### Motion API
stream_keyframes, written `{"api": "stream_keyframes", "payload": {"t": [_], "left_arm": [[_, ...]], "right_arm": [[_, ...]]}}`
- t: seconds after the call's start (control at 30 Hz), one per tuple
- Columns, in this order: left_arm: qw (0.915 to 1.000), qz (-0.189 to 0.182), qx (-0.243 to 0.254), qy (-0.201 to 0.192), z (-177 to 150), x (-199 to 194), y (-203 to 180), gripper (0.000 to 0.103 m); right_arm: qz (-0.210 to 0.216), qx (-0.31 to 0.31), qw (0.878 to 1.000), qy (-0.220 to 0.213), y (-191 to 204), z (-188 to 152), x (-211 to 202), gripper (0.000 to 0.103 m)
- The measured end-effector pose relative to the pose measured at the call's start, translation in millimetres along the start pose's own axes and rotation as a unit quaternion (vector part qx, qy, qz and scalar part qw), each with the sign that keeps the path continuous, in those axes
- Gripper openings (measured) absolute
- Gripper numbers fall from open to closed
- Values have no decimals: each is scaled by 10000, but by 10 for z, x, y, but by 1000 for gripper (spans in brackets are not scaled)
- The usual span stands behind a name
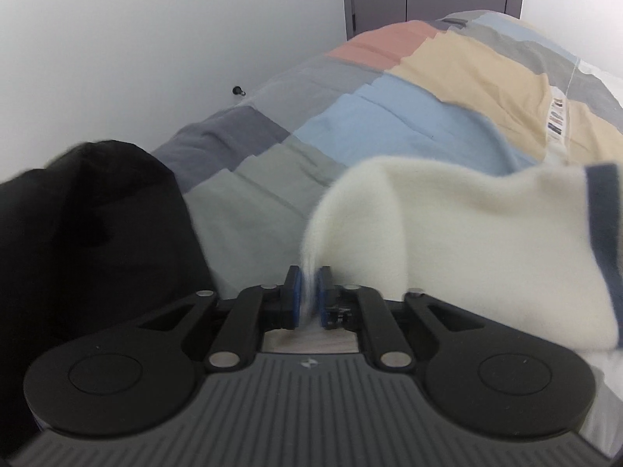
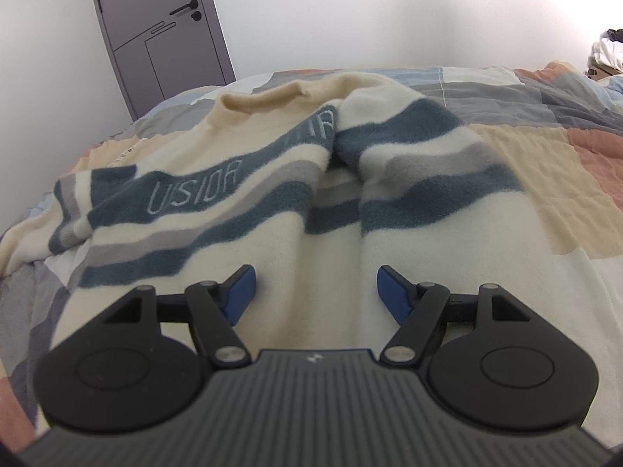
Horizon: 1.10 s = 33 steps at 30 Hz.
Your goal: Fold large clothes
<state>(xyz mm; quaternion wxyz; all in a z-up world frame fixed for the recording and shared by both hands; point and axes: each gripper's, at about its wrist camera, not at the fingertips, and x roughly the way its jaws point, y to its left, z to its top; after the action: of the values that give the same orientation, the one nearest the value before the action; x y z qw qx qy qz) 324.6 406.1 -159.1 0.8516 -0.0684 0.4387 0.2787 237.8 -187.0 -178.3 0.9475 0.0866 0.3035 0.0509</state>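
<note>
Folding one large garment, a cream sweater [image 2: 241, 194] with blue and grey bands, spread on a bed under a patchwork quilt [image 2: 525, 163]. We take the sweater as our landmark and list from the near hem outward.

Item, at the near hem: right gripper [image 2: 315, 295], jaws standing wide apart, nothing between the pads. It hovers over the plain cream panel; whether the fingertips touch the cloth we cannot tell.

Item, at one cream corner of the sweater: left gripper [image 1: 307, 295], jaws nearly closed, a thin pinch of the fleece caught between the blue pads. The corner rises off the quilt and drapes to the right of the gripper.

Item, beside that corner, left of it: a black garment [image 1: 89, 225], heaped, apart from the sweater.

Item, beyond the sweater's collar: a grey door [image 2: 155, 35] in a white wall.

Handling note, our judgement: we carry the pinched corner across the body in a low, even arc, keeping the pinch firm, since so little cloth is held and it may slip. The right gripper would best pin or take the near hem, so the body does not drag.
</note>
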Motion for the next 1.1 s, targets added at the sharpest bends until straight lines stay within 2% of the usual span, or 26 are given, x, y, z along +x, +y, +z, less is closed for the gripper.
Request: {"api": "stream_keyframes", "payload": {"t": [0.03,0.1,0.27,0.4,0.47,0.57,0.67,0.73,0.8,0.87,0.9,0.97,1.03,1.1], "left_arm": [[10000,-49,-76,0,-8,-49,16,32],[9995,-243,-160,-155,-49,-247,18,42],[9965,-654,102,-515,-201,-824,-238,49],[9891,-1155,286,-866,-345,-1345,-589,49],[9857,-1184,380,-1141,-471,-1643,-833,49],[9768,-1763,205,-1200,-705,-1990,-1176,49],[9663,-2187,470,-1277,-982,-2276,-1600,49],[9580,-2503,618,-1254,-1178,-2456,-1848,49],[9480,-2872,411,-1306,-1382,-2641,-2019,49],[9358,-3231,510,-1314,-1602,-2795,-2239,49],[9310,-3353,596,-1310,-1702,-2832,-2338,49],[9249,-3444,889,-1344,-1953,-2878,-2543,49],[9232,-3418,1062,-1396,-2157,-2800,-2676,49],[9232,-3491,1010,-1254,-2297,-2627,-2707,49]], "right_arm": [[12,20,10000,1,-5,-2,-12,71],[43,32,10000,-22,-14,1,-40,71],[-1,-60,9999,-91,-24,-13,-168,71],[-179,-26,9998,-85,-88,-16,-304,71],[-161,55,9998,86,-131,-31,-371,70],[27,184,9998,108,-177,-66,-525,70],[65,178,9998,24,-227,-101,-668,71],[-150,219,9996,-37,-296,-110,-711,73],[-498,443,9978,-13,-402,-104,-699,74],[-603,839,9946,95,-550,-87,-668,76],[-606,1054,9925,150,-626,-83,-648,80],[-663,1331,9888,160,-734,-78,-621,82],[-815,1473,9856,168,-800,-81,-585,84],[-1005,1592,9819,219,-853,-102,-528,90]]}}
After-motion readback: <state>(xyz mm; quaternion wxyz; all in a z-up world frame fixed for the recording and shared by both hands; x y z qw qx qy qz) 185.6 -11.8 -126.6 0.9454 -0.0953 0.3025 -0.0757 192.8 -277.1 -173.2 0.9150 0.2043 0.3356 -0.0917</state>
